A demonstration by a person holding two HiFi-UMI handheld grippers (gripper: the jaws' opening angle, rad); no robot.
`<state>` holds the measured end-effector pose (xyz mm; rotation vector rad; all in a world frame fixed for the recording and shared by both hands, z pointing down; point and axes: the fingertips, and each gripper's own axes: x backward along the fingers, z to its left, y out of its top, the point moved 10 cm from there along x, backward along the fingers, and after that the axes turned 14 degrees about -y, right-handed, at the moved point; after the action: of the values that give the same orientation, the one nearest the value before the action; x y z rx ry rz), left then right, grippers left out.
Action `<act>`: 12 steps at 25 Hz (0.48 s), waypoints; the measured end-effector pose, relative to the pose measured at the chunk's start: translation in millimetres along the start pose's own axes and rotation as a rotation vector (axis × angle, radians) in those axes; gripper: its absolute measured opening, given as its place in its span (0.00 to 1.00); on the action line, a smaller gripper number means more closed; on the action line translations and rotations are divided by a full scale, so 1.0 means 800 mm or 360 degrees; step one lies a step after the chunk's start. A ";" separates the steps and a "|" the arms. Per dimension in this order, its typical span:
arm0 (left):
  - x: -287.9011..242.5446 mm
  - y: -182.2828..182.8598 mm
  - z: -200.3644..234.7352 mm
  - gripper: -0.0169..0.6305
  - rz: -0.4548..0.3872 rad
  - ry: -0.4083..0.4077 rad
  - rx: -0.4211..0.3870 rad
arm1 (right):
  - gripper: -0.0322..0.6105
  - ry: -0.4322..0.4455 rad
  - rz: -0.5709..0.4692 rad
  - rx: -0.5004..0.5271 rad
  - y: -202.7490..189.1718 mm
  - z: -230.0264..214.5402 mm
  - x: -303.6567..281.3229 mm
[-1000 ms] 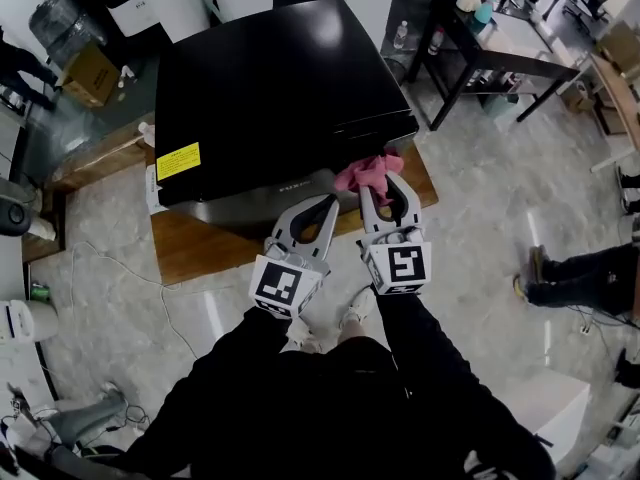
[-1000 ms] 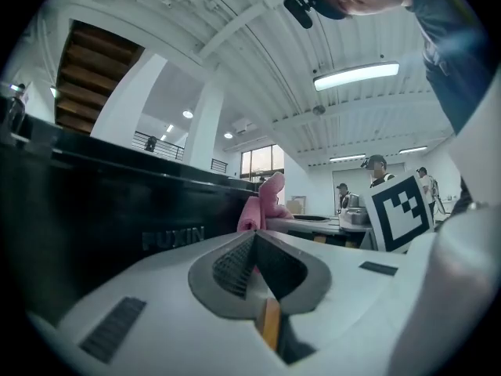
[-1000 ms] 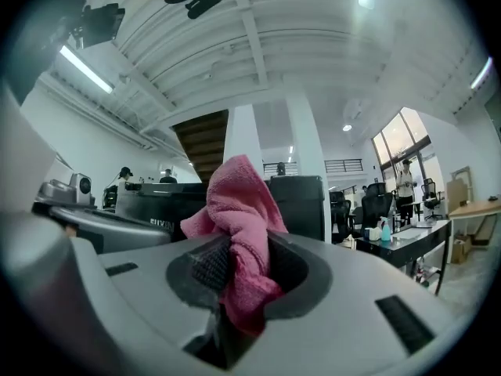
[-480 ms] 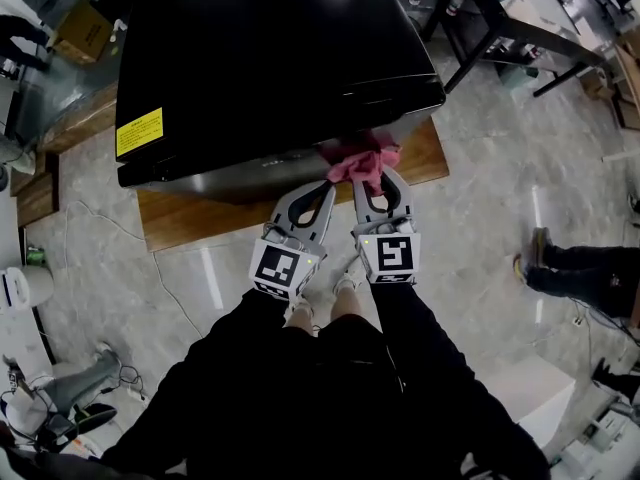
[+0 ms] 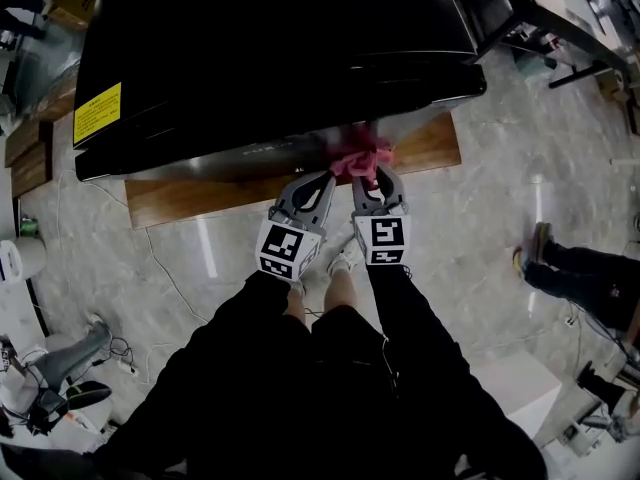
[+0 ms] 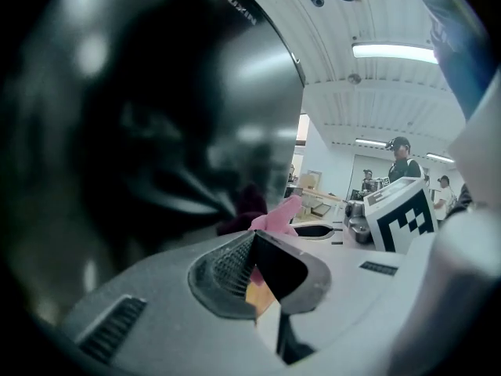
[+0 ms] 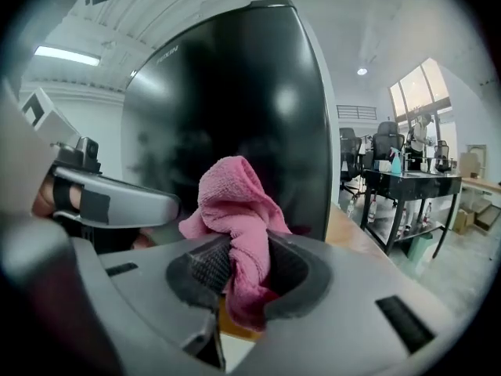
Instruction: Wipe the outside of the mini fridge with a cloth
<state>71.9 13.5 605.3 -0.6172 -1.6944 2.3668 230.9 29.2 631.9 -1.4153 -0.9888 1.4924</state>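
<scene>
Right-hand tongs, the right gripper [image 5: 368, 175], are clamped on the pink cloth [image 5: 360, 158]. Its own view shows the jaws pinching a fold of the cloth [image 7: 235, 202] low down, so most of the fabric bunches out ahead of the tips as a soft pad (a sensible hold, since fabric and not plastic meets the surface). That pad lies at the gripper's 12 o'clock, against or just short of the glossy front face of the mini fridge [image 5: 270, 48], near the face's lower right part; actual contact cannot be confirmed. The left gripper [image 5: 320, 180] sits just beside the right one at its 9 o'clock. Its jaws meet at the tips with nothing between them, and its view shows only the cloth's edge [image 6: 278, 216] beyond the jaws. It seems to be kept close simply as a spare, out of the wiping path. The fridge stands on a low wooden platform [image 5: 200, 203], which raises the front face; even so the person has to reach low with both arms held steeply down. A yellow label [image 5: 97, 113] marks the fridge top towards 10 o'clock, and a dark desk [image 7: 415, 182] stands well apart towards 2 o'clock. Wiping looks to be at the front face, with the top and sides likely left to do.
</scene>
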 end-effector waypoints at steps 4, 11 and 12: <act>-0.018 -0.028 0.007 0.04 0.0057 0.0031 0.0036 | 0.21 0.0006 0.0014 0.0004 -0.026 -0.007 -0.013; -0.011 -0.054 0.016 0.04 0.0086 0.0078 0.0060 | 0.21 0.0031 0.0165 0.0005 -0.069 0.005 -0.033; -0.012 -0.055 0.013 0.04 0.0090 0.0084 0.0059 | 0.21 0.0040 0.0195 -0.0010 -0.075 0.003 -0.035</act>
<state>71.6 16.2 651.1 -0.7234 -1.6282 2.3922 231.7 23.4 698.0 -1.5189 -0.9063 1.5571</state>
